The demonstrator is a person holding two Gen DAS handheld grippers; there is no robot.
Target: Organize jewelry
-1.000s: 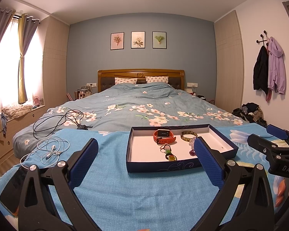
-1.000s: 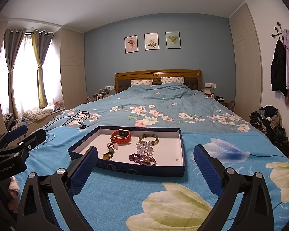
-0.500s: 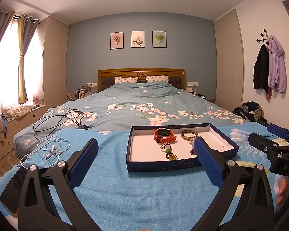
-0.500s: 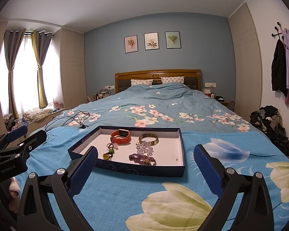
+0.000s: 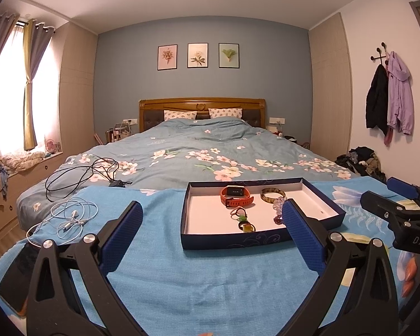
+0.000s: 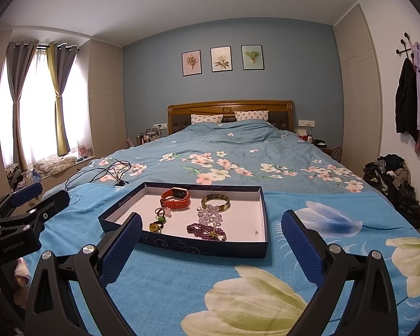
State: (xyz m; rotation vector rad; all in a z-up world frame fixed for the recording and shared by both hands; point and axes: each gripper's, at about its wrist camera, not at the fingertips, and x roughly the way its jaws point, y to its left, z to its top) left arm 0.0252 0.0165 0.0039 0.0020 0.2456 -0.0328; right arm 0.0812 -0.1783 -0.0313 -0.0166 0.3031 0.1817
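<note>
A dark blue tray (image 5: 238, 240) (image 6: 198, 247) with a white floor rests on the blue blanket at the foot of the bed. Inside lie an orange watch (image 5: 236, 196) (image 6: 175, 198), a brown bangle (image 5: 272, 195) (image 6: 215, 202), a clear bead bracelet (image 6: 210, 216), a purple bead strand (image 6: 205, 230) and small rings (image 5: 243, 219) (image 6: 159, 219). My left gripper (image 5: 211, 231) hovers open in front of the tray, its right pad covering the bead pieces. My right gripper (image 6: 211, 242) is open too, just short of the tray's near wall. Neither holds anything.
White earphones (image 5: 67, 217) and a black cable (image 5: 84, 172) lie on the bed to the left. A dark phone (image 5: 16, 274) sits at the blanket's left edge. Clothes are piled on the floor at the right (image 6: 392, 179). Each gripper shows at the edge of the other's view.
</note>
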